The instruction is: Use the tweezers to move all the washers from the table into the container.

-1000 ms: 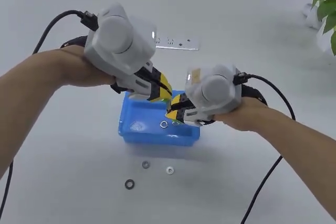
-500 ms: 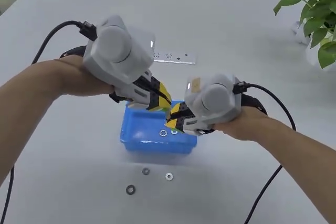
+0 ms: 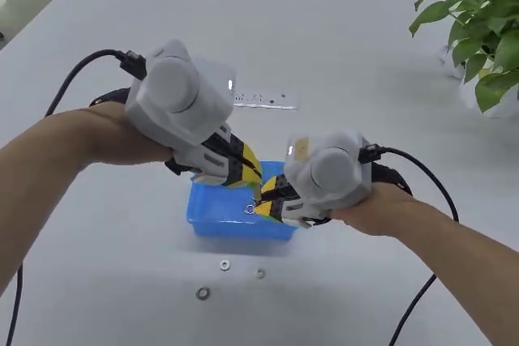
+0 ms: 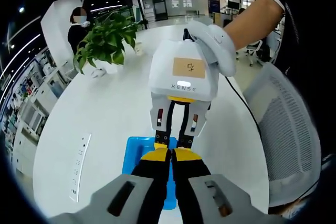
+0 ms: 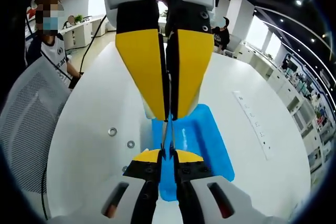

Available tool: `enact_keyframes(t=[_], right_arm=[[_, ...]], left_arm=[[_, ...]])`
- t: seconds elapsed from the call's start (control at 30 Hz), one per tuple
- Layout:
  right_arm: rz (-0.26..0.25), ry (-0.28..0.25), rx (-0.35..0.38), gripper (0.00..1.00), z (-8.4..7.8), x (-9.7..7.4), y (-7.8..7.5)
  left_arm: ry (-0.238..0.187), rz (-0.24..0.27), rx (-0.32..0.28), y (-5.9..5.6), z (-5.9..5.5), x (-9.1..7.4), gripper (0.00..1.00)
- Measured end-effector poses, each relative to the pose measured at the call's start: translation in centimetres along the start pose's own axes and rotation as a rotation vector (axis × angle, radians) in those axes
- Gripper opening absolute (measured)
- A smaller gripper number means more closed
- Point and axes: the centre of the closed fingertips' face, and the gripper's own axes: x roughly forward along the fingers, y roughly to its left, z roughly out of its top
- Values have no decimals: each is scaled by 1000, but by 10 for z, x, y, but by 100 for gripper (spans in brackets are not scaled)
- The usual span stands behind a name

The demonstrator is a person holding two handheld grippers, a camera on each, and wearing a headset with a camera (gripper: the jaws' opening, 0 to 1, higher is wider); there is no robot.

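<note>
Over the blue container (image 3: 212, 215) my two grippers meet nose to nose. The left gripper (image 3: 247, 174) comes from the upper left and is shut on thin metal tweezers (image 5: 168, 124). The right gripper (image 3: 263, 204) is shut on the tweezers' lower end. In the right gripper view the left gripper (image 5: 169, 116) hangs from the top with the tweezers between its yellow jaws. One washer (image 3: 250, 210) shows by the tips over the container; I cannot tell if it is held. Three washers (image 3: 225, 265) (image 3: 259, 273) (image 3: 203, 292) lie on the table in front of the container.
A white power strip (image 3: 263, 100) lies behind the grippers. A potted plant (image 3: 482, 30) stands at the far right. Black cables (image 3: 77, 79) trail from both grippers. A person (image 5: 47, 35) sits beside the table, with a mesh chair (image 5: 26, 124) nearby.
The head camera has tilted up, showing more of the far table. Both grippers stay together over the container, and the three table washers have not moved.
</note>
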Motion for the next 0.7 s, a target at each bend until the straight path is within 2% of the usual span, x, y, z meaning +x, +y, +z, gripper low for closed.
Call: enact_keyframes(t=[0.33,0.7], right_arm=[[12,8,10,11,-5,-3,23],[40,16,23,11,-15,2,46]], left_arm=[[-7,-5,-13,-21,-2,2,5],[-6,-17,-21,-41,-8,11,5]])
